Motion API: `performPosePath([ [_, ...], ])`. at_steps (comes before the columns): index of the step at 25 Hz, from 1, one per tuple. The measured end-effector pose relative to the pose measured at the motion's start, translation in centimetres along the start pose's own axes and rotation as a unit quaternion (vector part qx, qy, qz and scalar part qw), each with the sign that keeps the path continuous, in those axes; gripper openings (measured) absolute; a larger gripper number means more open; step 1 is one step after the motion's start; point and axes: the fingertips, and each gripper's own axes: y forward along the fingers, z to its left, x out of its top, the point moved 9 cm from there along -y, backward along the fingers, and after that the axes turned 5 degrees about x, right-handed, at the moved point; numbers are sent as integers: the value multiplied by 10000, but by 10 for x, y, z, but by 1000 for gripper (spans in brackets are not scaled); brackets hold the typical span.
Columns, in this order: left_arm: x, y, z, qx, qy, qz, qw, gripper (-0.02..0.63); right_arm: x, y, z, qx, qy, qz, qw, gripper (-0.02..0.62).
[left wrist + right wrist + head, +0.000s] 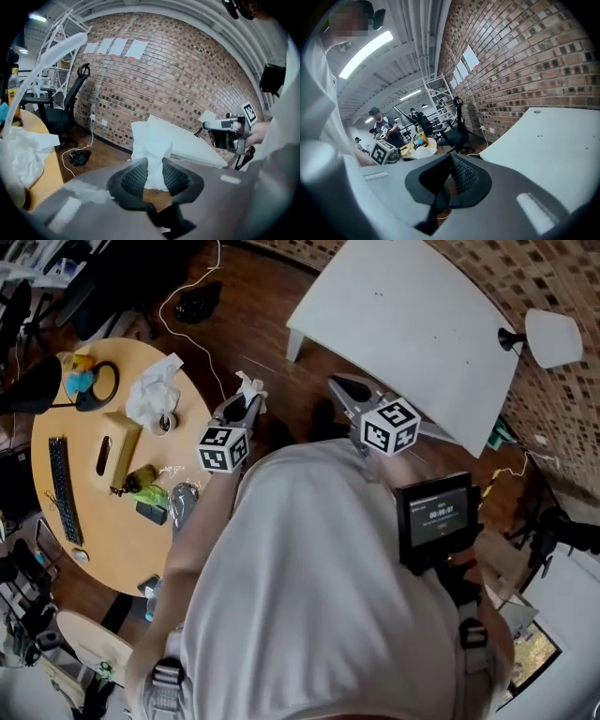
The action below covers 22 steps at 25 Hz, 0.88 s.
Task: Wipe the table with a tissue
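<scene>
A white tissue (249,387) sticks up from my left gripper (246,401), which is shut on it and held in the air between the round wooden table and the white table (403,324). In the left gripper view the tissue (152,145) stands pinched between the ribbed pads of the left gripper (153,176), with the white table (197,147) beyond it. My right gripper (339,385) hovers by the white table's near edge. In its own view the right gripper (450,161) has its pads together, nothing between them, beside the white table top (553,140).
A round wooden table (112,512) at the left carries a crumpled tissue heap (155,395), a keyboard (64,488) and a bottle (141,482). A black bag (197,301) and a white cable lie on the floor. An office chair (70,103) stands by the brick wall.
</scene>
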Motion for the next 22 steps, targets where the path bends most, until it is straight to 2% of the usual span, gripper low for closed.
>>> performPosePath([
  [9, 26, 28, -32, -356, 554, 68, 9978, 87, -14, -33, -31, -413, 256, -424, 9979, 8],
  [13, 35, 49, -44, -442, 599, 33, 9972, 84, -11, -44, -48, -365, 467, -661, 9961, 8],
  [16, 48, 74, -75, -617, 721, 20, 9955, 83, -2, -72, -70, -433, 609, -862, 9935, 8],
  [22, 81, 128, -140, -933, 1256, 157, 9876, 75, 10, -129, -126, -659, 821, -1109, 9882, 8],
])
